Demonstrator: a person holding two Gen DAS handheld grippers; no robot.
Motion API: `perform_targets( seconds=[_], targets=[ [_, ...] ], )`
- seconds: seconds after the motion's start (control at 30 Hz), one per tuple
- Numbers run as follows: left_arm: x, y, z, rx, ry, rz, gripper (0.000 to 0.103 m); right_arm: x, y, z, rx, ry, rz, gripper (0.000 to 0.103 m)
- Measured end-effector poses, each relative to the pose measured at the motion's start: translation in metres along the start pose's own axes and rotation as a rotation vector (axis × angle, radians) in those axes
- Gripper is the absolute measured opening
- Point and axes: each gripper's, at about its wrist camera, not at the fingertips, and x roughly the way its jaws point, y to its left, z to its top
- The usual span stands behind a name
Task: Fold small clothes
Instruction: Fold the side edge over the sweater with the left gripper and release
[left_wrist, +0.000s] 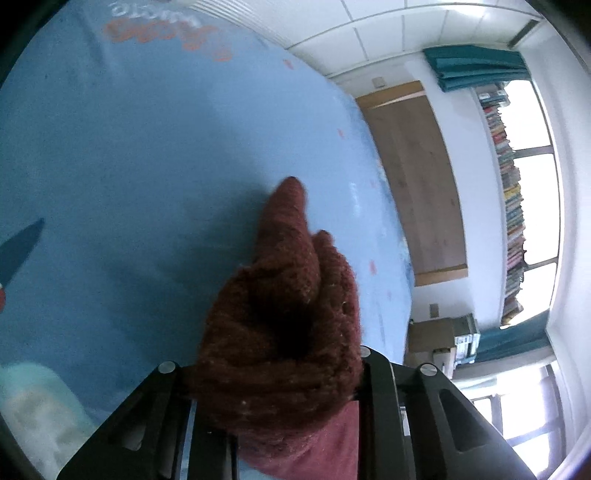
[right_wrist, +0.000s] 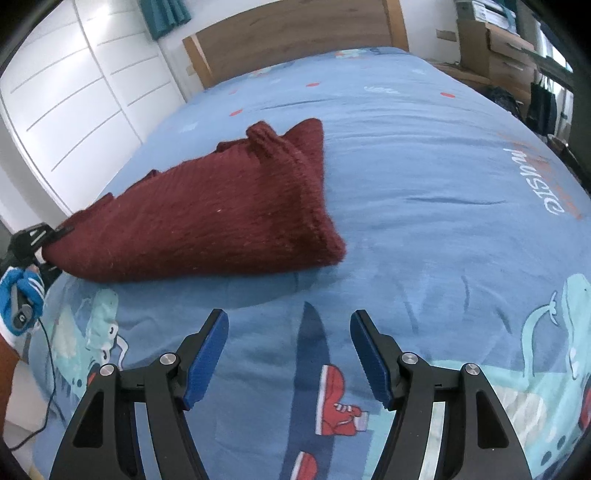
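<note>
Left fingertips buried, edges blurred

Maroon knit garment (left_wrist: 280, 325) bunches over the left gripper (left_wrist: 273, 373), hiding its pads; at seven o'clock a pale blurred shape (left_wrist: 37, 402) is cut off; books (left_wrist: 513, 206) at three o'clock are too small to read

Left tool (left_wrist: 273, 373) clamped, tilted sideways. Right tool (right_wrist: 288, 354) held level, jaws spread wide.

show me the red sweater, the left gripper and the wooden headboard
red sweater (right_wrist: 207, 225), right wrist view, middle of the knit body
left gripper (right_wrist: 55, 236), right wrist view, tips clamping the sweater's corner
wooden headboard (right_wrist: 295, 33), right wrist view, centre panel
</note>
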Motion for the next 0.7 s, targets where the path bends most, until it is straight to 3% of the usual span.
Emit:
perform_targets(
  seconds=[0.23, 0.53, 0.7],
  targets=[
    [0.034, -0.067, -0.025, 0.044, 0.062, -0.072, 0.018, -0.012, -0.016, 0.0, 0.041, -0.034, 0.021, 0.07],
    [0.103, -0.162, -0.09, 0.126, 0.232, -0.201, 0.018, -0.034, -0.037, 0.008, 0.076, -0.101, 0.026, 0.07],
    [0.15, -0.191, -0.146, 0.23, 0.356, -0.162, 0.018, -0.042, -0.052, 0.005, 0.106, -0.122, 0.024, 0.07]
  ],
)
